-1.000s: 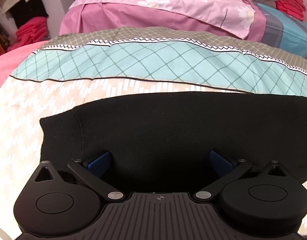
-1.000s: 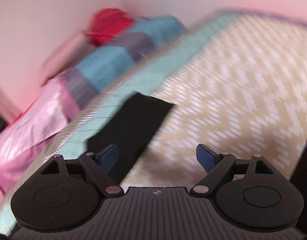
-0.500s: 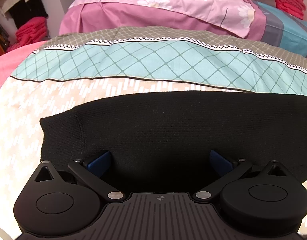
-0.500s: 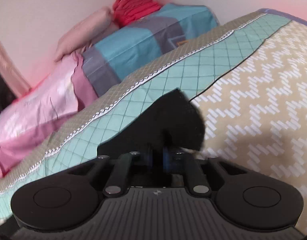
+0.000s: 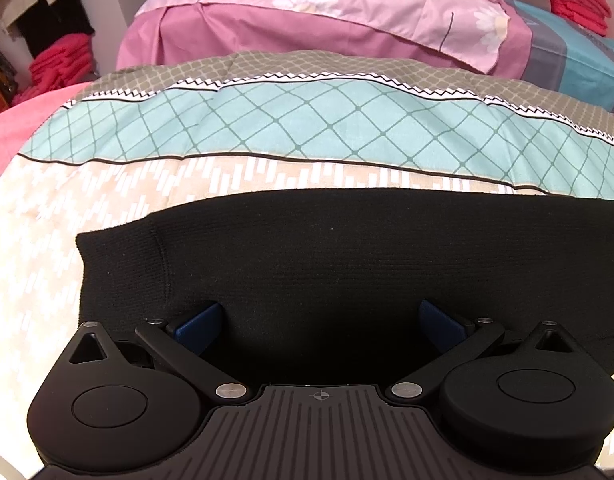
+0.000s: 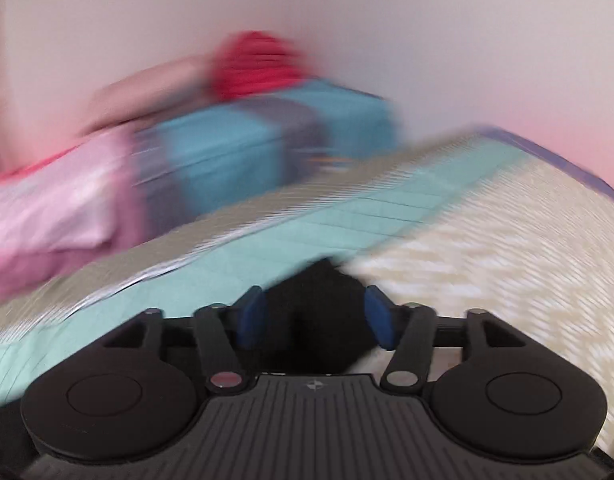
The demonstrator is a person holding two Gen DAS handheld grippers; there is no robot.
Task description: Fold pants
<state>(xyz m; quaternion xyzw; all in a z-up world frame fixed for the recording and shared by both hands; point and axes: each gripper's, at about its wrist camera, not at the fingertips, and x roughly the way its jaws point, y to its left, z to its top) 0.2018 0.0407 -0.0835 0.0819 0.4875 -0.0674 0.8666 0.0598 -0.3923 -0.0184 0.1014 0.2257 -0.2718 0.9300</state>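
Pants [image 5: 347,264] lengthwise across bedspread [image 5: 291,120]

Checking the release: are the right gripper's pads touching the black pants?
Apart. Right wrist view: right gripper opening, pants between its pads, gaps both sides.

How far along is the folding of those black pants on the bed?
Done: the black pants lie flat as a long band across the patterned bedspread, so a lengthwise fold seems made. In hand: the left tool sits open over one end; the right tool is opening with black cloth between its pads, though that view is blurred. Left: probably folding the band across into a compact stack.
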